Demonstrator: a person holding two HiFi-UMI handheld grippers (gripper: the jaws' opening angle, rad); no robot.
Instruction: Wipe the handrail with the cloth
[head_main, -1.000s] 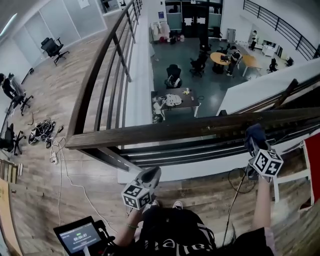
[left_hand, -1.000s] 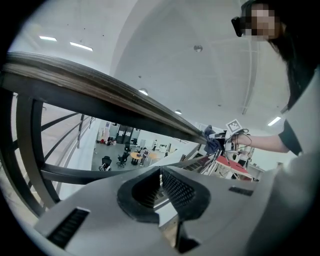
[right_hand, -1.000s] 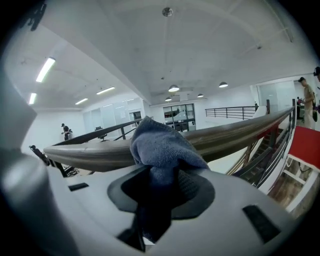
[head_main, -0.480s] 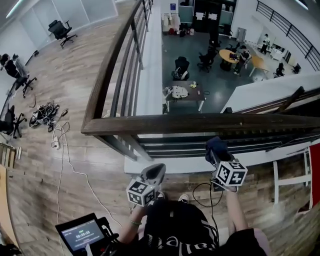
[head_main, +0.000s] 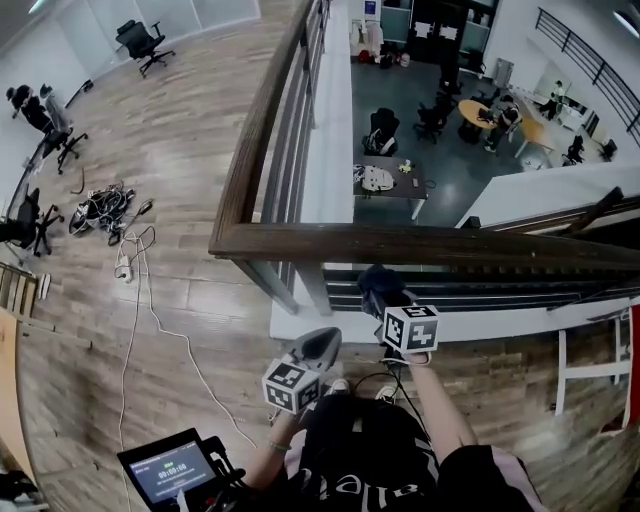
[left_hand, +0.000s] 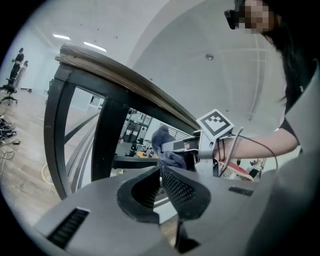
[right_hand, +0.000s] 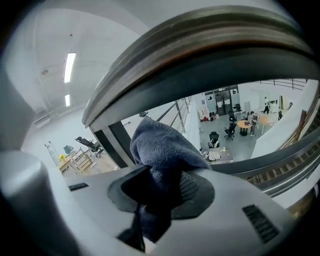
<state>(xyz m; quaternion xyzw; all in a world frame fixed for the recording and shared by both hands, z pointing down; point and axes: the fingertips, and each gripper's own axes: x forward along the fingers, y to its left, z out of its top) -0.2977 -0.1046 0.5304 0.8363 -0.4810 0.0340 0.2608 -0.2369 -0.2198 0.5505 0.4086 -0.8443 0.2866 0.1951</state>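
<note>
Cables (head_main: 100, 212) lie heaped on the wood floor (head_main: 170, 160) at far left, well clear of the railing. A lit screen (head_main: 165, 470) stands at the lower left, near the person's legs.

The wooden handrail (head_main: 430, 246) meets a second rail at a corner left of centre. From there it runs straight to the right edge of the head view, with dark bars (head_main: 285, 180) below it and a lower level with desks and chairs beyond.

The left gripper (head_main: 320, 345) is held low, on the person's side of the railing and below the corner. Its jaws are closed tip to tip with nothing between them, and it touches neither rail nor cloth.

The right gripper (right_hand: 162, 190) is raised just to the right of it. Its jaws are clamped on a bunched dark blue cloth (right_hand: 160, 145), whose free fold stands up past the jaw tips. The fold sits close under the near edge of the rail; the right gripper view shows a thin gap, so contact cannot be confirmed.

A short bare stretch of rail lies between the cloth and the corner. To the right, the whole top of the rail is uncovered as far as the frame edge.
</note>
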